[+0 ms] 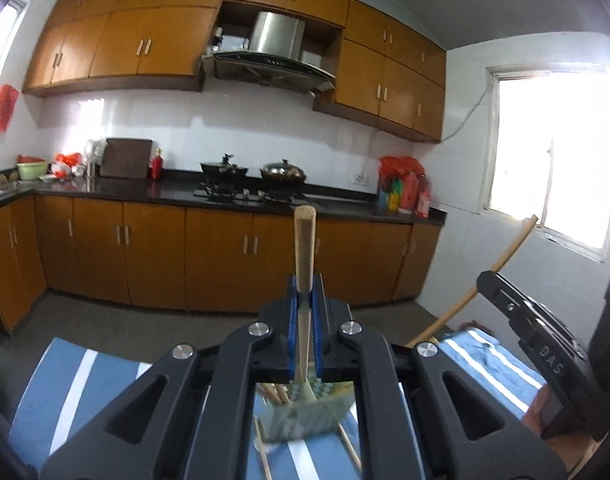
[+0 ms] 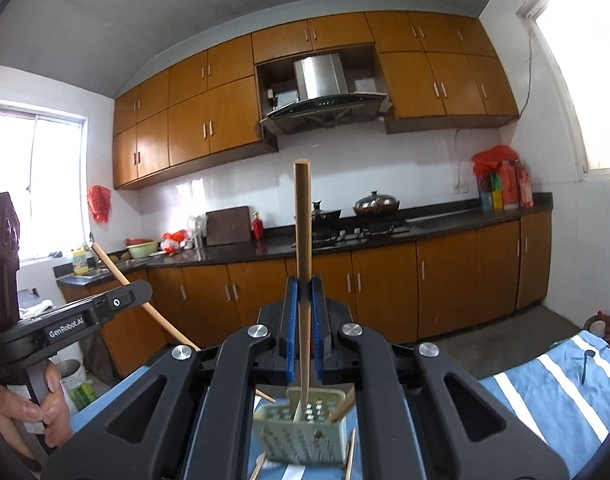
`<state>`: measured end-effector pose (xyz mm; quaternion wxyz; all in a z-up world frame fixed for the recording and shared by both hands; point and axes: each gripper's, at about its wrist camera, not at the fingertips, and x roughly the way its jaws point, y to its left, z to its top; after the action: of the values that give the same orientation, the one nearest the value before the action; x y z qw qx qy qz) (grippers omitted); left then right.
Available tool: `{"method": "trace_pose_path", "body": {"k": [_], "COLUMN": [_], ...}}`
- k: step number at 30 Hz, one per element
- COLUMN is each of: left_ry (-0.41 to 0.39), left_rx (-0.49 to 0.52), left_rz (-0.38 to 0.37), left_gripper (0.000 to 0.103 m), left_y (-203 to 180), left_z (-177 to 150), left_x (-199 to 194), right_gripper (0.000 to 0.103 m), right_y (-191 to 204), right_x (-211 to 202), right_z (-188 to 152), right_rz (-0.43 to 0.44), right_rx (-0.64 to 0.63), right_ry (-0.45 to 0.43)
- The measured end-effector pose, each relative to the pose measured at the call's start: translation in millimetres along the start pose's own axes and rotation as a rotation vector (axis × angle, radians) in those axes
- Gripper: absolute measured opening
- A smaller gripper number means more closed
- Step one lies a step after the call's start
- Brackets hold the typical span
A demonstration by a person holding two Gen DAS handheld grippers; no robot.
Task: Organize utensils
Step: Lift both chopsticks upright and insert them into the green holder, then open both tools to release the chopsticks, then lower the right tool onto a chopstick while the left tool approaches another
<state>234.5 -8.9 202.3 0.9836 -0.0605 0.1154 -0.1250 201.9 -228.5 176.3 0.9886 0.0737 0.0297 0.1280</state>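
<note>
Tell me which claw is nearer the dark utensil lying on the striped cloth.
Right. The right claw is left of the dark utensil; the left claw sits even farther left.

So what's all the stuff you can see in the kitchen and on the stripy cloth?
chopsticks: two held, tan wood, one in the left gripper, one in the right gripper; a few more loose by the holder
utensil holder: one, pale green with holes, on the cloth below the grippers
striped cloth: one, blue and white, under the holder
pots: two, dark, one with a shiny lid, on the stove
range hood: one, silver, above the stove
cabinets: many, orange-brown, above and below the counter
red bags: several, along the counter
left gripper: black, blue pads, shut on a chopstick
right gripper: same, shut on a chopstick
person's hand: one, holding the left gripper's handle
</note>
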Motion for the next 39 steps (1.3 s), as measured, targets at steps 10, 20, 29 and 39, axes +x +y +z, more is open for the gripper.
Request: {"method": "trace_pose_path", "body": {"k": [10, 20, 29, 39], "left_ry": [0.121, 0.081, 0.136, 0.534], "left_rx": [-0.011, -0.028, -0.07, -0.164], "left_rz": [0.008, 0.018, 0.136, 0.29], "left_gripper": [0.008, 0.029, 0.053, 0.053], "left_y": [11, 20, 61, 135], "left_z": [-45, -39, -87, -222], "left_x": [54, 30, -25, 20], "right_gripper": [0.007, 0.04, 0.046, 0.046], "right_y": [-9, -5, -40, -84], "right_x": [44, 14, -24, 14], "right_z": [-42, -30, -72, -211], "right_rz": [-0.041, -0.034, -0.174, -0.31], "right_rx": [0.02, 0.021, 0.022, 0.091], "right_ry": [0.144, 0.112, 0.246, 0.731]}}
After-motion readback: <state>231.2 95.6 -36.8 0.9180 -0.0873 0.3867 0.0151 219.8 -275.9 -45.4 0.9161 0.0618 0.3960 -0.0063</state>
